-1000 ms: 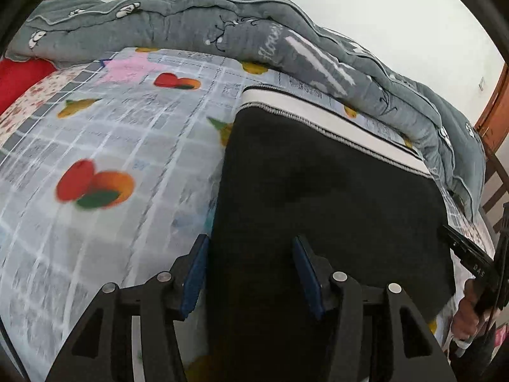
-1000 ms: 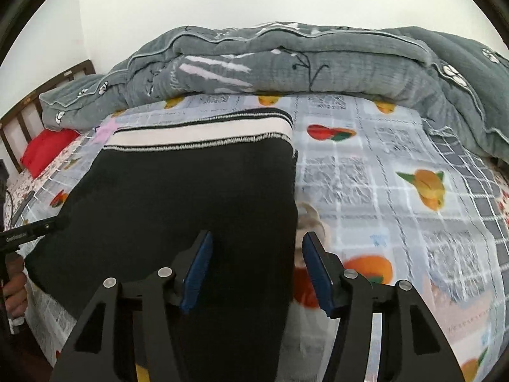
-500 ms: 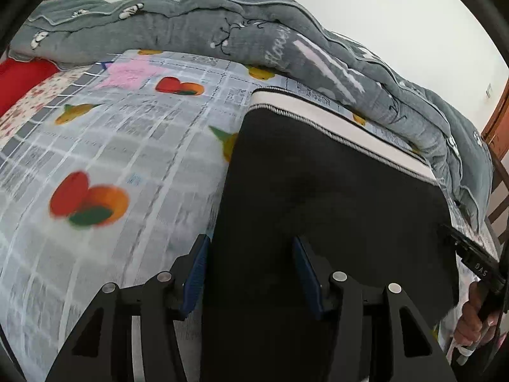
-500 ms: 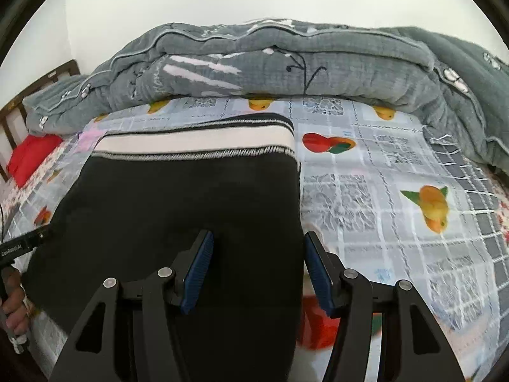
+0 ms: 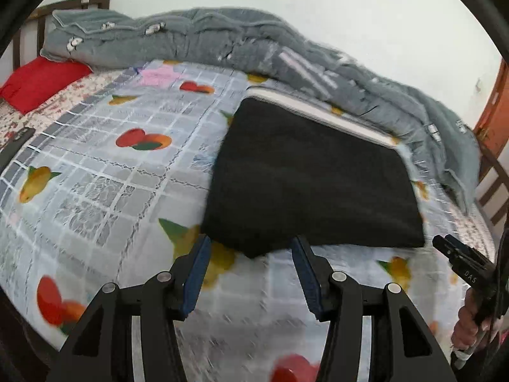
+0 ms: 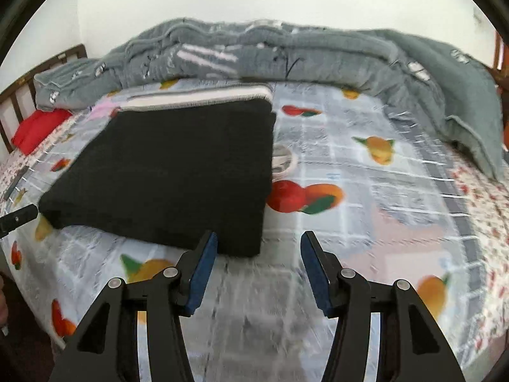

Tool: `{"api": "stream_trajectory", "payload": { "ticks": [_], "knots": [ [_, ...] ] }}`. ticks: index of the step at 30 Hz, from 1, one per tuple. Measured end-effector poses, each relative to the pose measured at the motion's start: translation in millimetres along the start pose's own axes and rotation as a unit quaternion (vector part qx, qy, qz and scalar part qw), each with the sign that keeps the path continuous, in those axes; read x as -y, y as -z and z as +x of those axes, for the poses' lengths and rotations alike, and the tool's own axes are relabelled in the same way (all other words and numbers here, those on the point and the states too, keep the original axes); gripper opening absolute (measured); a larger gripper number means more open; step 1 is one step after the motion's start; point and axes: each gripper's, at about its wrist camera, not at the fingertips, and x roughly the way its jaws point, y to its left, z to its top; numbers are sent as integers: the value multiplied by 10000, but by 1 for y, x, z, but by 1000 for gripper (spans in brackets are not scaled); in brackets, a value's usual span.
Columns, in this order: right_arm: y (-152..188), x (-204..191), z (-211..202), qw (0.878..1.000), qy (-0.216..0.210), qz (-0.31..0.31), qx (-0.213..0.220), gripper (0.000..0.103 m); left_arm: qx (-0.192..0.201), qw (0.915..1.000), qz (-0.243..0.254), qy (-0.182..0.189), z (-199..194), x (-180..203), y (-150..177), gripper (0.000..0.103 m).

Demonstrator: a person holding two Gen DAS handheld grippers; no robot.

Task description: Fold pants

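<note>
— Both grippers stand apart with nothing between the pads: the left gripper (image 5: 251,267) frames only the near left corner of the pants (image 5: 305,178), and the right gripper (image 6: 259,264) frames the near right corner, neither pad pressing cloth.

— So where does the garment lie from them?

— Just beyond the fingertips and away from the person, on the fruit-print bedsheet (image 5: 95,172). It looks like a squarish black stack, its pale waistband (image 6: 197,97) at the far edge beside the grey quilt (image 6: 318,54).

— Which hand is nearer?

— About equal, I'd judge; each sits off its own corner. The person's right hand (image 5: 467,321) shows at the edge of the left view, well to the side of the stack.

— And the axis?

— The near folded edge runs across, from one gripper to the other. Any further fold would, I think, mean reaching forward to that edge. It may already be finished.
</note>
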Motion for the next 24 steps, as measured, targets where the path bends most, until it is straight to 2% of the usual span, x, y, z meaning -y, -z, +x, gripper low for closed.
{"api": "stream_trajectory", "payload": {
  "ticks": [3,5,10,11,12,15,24],
  "knots": [
    [6,4,-38,9996,74,75,248,55,188,9996,194,-88,-29,18,5,52],
    [9,4,-60,9992,147,97,347,55,405,9985,315,-176,-54,31,9,63],
    [14,5,-107,9987,174,139,459,59,833,9944,521,-378,-104,54,20,76],
    [16,5,-116,9984,193,149,508,66,913,9935,539,-405,-115,57,23,79],
    [19,5,-124,9982,217,154,546,83,949,9930,545,-445,-121,59,25,79],
    [25,2,-146,9963,187,139,825,96,1015,9917,587,-530,-138,66,30,80],
    [29,0,-179,9952,177,109,952,97,1115,9899,731,-481,-159,82,34,82]
  ]
}}
